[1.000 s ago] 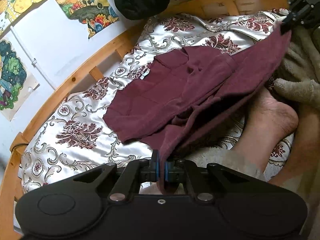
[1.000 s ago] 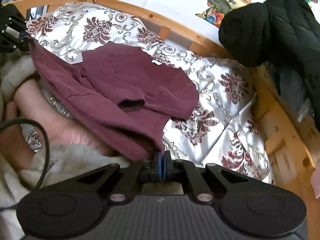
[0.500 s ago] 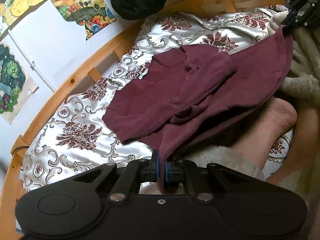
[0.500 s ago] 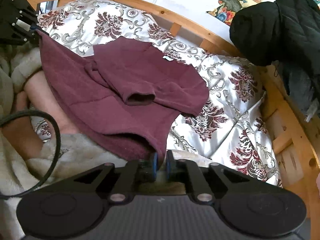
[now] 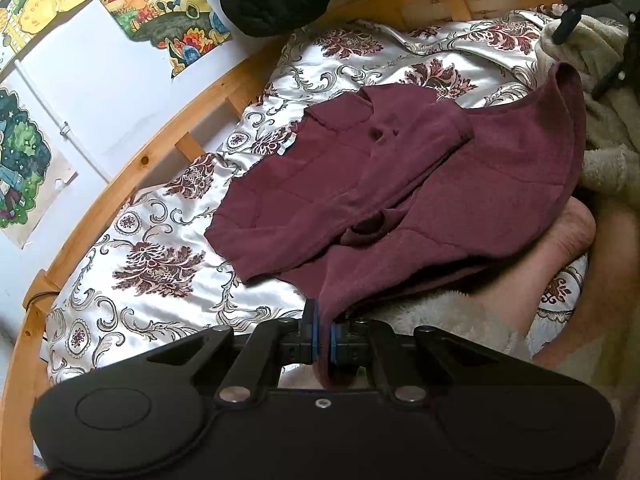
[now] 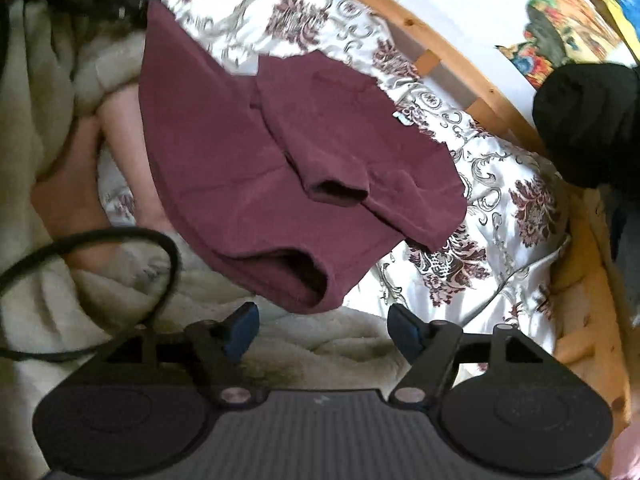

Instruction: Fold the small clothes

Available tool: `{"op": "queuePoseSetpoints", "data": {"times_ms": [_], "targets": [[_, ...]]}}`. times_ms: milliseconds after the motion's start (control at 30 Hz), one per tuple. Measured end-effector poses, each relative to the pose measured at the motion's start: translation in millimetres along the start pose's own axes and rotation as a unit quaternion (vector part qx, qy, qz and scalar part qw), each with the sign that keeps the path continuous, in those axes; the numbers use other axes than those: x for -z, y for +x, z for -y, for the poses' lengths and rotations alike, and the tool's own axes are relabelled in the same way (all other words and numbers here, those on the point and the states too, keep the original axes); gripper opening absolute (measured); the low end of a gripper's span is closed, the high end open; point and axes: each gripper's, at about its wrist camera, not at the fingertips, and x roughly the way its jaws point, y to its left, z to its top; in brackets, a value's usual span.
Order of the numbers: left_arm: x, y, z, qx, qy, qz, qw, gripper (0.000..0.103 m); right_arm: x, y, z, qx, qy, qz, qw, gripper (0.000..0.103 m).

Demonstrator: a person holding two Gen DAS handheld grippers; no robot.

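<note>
A maroon fleece top [image 5: 400,184] is pinched by the left gripper [image 5: 322,334] while the right gripper [image 6: 320,330] is being opened, empty; the released hem could sag and spoil the fold.

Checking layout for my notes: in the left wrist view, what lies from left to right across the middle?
Drawings → bed rail → patterned bedspread → maroon garment → fleece.

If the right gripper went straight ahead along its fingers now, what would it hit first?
Most likely the loose corner of the maroon garment hanging just ahead of the opening right gripper; depth is uncertain.
</note>
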Motion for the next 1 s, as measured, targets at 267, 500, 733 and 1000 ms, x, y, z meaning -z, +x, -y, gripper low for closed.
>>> {"op": "queuePoseSetpoints", "data": {"times_ms": [267,500,733,1000], "targets": [[0,0,0,0.0,0.0,0.0,1.0,0.006,-8,23,-13,-0.004,-0.059,0.001,0.998,0.065],[3,1,-6,0.006,-0.012,-0.001,0.9999,0.006,-2,21,-6,-0.047,-0.016,0.016,0.999,0.008],[5,-8,-19,0.02,-0.05,0.01,0.9985,0.006,13,-6,26,-0.012,0.08,0.063,0.995,0.006],[-21,-4,-65,0.027,-0.122,0.038,0.9914,0.006,-6,-13,74,0.034,0.148,0.136,0.979,0.006]]}}
